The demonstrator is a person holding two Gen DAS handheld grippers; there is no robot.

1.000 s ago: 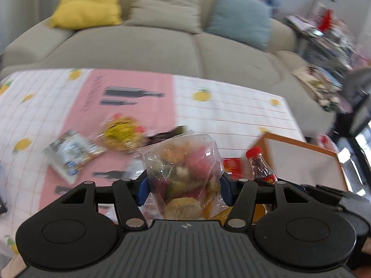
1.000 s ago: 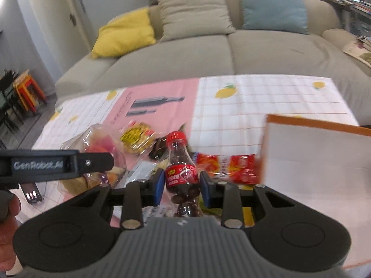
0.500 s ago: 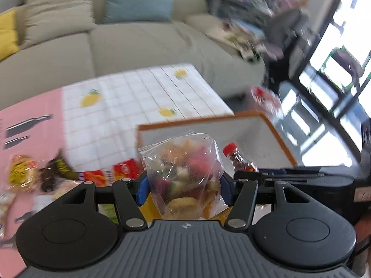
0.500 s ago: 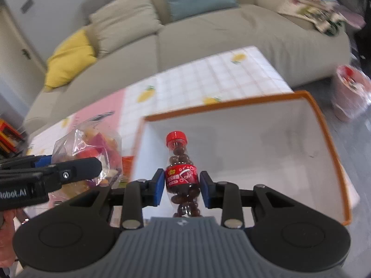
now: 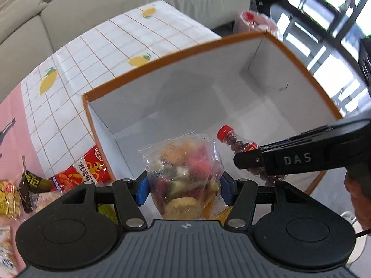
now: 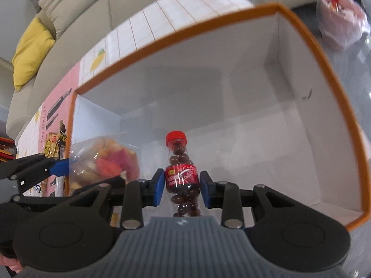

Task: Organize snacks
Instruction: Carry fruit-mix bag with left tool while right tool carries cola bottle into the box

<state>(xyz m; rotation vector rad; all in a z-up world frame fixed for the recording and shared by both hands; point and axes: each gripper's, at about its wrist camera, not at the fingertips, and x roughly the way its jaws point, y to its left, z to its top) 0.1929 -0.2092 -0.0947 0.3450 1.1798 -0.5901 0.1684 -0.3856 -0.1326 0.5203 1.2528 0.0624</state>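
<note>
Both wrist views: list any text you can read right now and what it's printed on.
"DAS": side of the right gripper.
"512": dark wrapper on the table.
Small bottle label: print too small to read.
Red snack packet: characters blurred, unreadable.
Yellow packets: unreadable.

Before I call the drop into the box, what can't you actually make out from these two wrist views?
- Near box wall: both views, claw bodies cover it.
- Bottom of the clear snack bag: left view, behind the left claw.
- Base of the candy bottle: right view, behind the right claw.
- Packets left of the box: partly cut off, print illegible.
</note>
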